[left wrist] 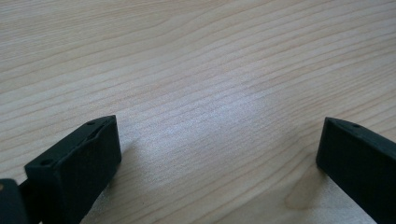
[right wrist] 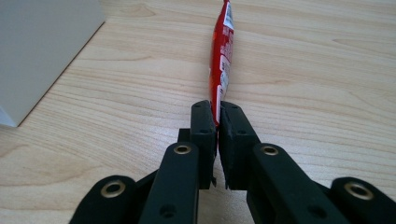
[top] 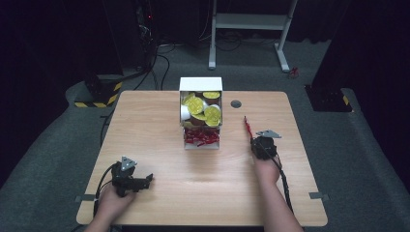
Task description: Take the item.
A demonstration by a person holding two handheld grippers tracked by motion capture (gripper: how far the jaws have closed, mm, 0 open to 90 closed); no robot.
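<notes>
Two grippers are in your hands over a wooden bench. Your right gripper has its fingers clenched on the near end of a slim red sachet, which stands on edge and points away from you, right of a white box of yellow-lidded pods. Your left gripper rests low on the bench near you, fingers released and spread wide over bare wood.

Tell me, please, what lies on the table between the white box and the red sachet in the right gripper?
Bare wooden table separates white box from red sachet, seen in the right gripper view.
</notes>
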